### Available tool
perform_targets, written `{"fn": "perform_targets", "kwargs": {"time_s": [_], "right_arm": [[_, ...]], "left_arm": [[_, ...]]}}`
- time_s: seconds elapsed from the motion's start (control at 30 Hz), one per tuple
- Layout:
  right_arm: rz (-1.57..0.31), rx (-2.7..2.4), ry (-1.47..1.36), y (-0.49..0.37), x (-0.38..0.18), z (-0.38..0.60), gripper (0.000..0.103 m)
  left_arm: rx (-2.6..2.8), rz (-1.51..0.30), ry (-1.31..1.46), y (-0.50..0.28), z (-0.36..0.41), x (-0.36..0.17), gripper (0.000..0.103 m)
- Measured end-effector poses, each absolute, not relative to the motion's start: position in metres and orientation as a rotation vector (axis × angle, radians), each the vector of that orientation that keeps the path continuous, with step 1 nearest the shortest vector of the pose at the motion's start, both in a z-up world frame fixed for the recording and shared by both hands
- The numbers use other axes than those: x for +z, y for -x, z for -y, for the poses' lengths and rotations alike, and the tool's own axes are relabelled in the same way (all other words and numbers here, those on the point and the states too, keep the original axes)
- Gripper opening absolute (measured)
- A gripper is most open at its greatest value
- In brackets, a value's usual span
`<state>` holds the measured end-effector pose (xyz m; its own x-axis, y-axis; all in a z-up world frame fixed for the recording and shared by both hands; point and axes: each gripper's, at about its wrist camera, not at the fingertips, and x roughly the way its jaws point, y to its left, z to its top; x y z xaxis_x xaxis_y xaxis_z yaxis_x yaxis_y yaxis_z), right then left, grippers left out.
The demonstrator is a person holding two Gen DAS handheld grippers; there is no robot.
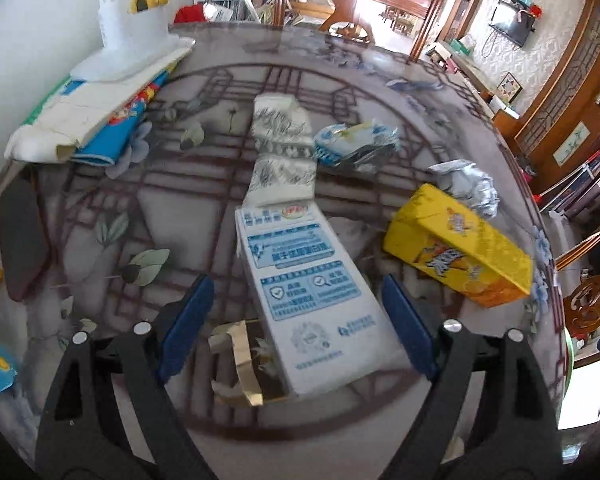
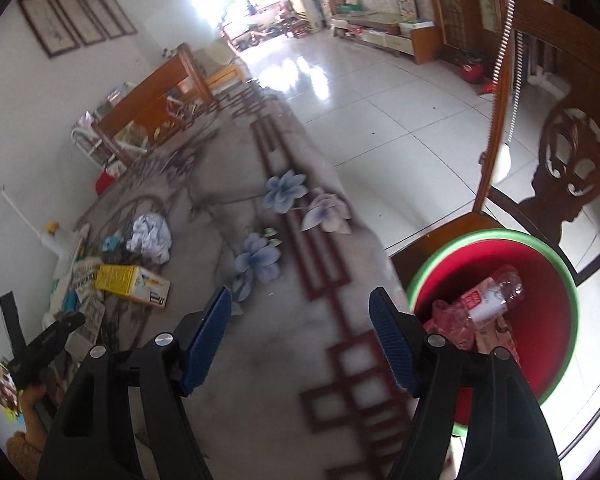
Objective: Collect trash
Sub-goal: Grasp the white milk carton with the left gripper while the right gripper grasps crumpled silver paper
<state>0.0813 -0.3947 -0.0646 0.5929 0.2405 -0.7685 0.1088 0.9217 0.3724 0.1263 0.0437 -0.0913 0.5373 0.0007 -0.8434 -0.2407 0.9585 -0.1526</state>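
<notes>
A white carton with blue print (image 1: 300, 292) lies flat on the patterned table (image 1: 172, 208), between the fingers of my left gripper (image 1: 296, 284). The jaws are open and the pads stand clear of the carton. A strip of gold foil (image 1: 240, 364) lies beside the carton. Further back are a patterned white pack (image 1: 284, 152), a blue-white wrapper (image 1: 352, 144), a crumpled silver wrapper (image 1: 468, 184) and a yellow box (image 1: 456, 248). My right gripper (image 2: 300, 294) hangs open and empty over the table edge. To its right is a red bin with a green rim (image 2: 480, 236), holding a plastic bottle (image 2: 496, 296).
A stack of books and a white bottle with a yellow cap (image 1: 132, 28) sit at the table's far left. A dark oval object (image 1: 20, 232) lies at the left edge. The bin stands on a carved wooden chair (image 2: 560, 160). Beyond the table edge is tiled floor (image 2: 380, 100).
</notes>
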Motion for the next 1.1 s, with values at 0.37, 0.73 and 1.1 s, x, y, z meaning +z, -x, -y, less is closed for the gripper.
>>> {"fn": "perform_targets", "kwargs": {"time_s": [0.37,0.73,1.1], "right_arm": [[-0.953,0.126,-0.339,-0.089,-0.065,0.358,0.069],[-0.931,0.292,-0.285,-0.101,-0.056,0.298,0.069],[-1.05,0.278,-0.333,-0.218,-0.075,0.206,0.078]], "left_arm": [[0.044,-0.885,0.434,-0.07,-0.043,-0.049,0.056],[-0.084,-0.917,0.494,0.014,-0.003,-0.065,0.056],[-0.15,-0.942,0.486,0.007,0.005,-0.075,0.056]]}}
